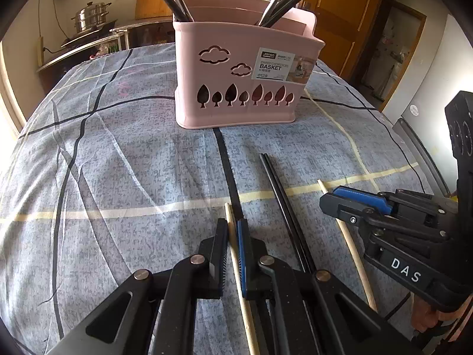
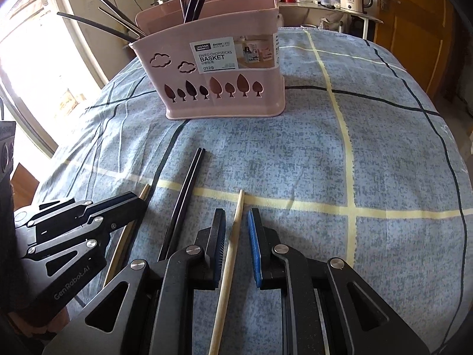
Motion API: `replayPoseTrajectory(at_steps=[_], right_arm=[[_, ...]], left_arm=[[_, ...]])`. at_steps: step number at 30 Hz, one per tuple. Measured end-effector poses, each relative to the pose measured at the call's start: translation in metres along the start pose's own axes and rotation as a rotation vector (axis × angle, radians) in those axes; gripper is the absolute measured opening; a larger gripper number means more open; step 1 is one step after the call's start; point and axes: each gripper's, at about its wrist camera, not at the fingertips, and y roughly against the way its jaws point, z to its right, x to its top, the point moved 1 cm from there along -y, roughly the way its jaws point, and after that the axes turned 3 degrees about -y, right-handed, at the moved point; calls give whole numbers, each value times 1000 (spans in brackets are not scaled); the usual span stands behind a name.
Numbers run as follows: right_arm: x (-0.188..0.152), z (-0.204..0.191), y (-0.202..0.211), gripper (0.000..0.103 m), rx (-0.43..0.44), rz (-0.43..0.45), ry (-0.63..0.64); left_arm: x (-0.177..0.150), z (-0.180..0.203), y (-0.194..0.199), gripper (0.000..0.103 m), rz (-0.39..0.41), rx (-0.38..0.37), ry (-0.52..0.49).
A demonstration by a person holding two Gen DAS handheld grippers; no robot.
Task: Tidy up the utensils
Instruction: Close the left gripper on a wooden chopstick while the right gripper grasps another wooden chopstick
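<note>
**A:** Two wooden sticks left. The left gripper has already pinched the left wooden chopstick, which lies lengthwise toward the pink basket.

**B:** And the right gripper straddles the right wooden chopstick on the cloth, jaws slightly apart.

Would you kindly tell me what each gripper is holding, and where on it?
The left gripper is shut on a wooden chopstick near its far tip. The right gripper straddles the other chopstick, unclamped.

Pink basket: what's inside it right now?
The pink basket holds several dark and metal utensil handles sticking up from its compartments. Its walls hide their lower ends, so I can't tell what type each is.
</note>
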Motion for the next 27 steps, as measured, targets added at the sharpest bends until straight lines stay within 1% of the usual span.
replayPoseTrajectory(at_steps=[2, 3, 4, 9, 16, 27], right_arm=[[1, -2, -1, 14, -17, -4, 2], [1, -3, -1, 9, -30, -3, 6], [2, -3, -2, 7, -38, -3, 10], [5, 1, 2, 6, -4, -8, -12], [18, 0, 26, 6, 28, 55, -11], [57, -6, 88, 5, 66, 225, -2]], left_arm=[[1, 3, -1, 6, -3, 11, -12], [2, 4, -1, 6, -4, 16, -17], [4, 4, -2, 6, -6, 18, -19], [8, 4, 2, 5, -7, 0, -7], [28, 4, 30, 5, 68, -15, -15], [74, -4, 94, 5, 224, -30, -28]])
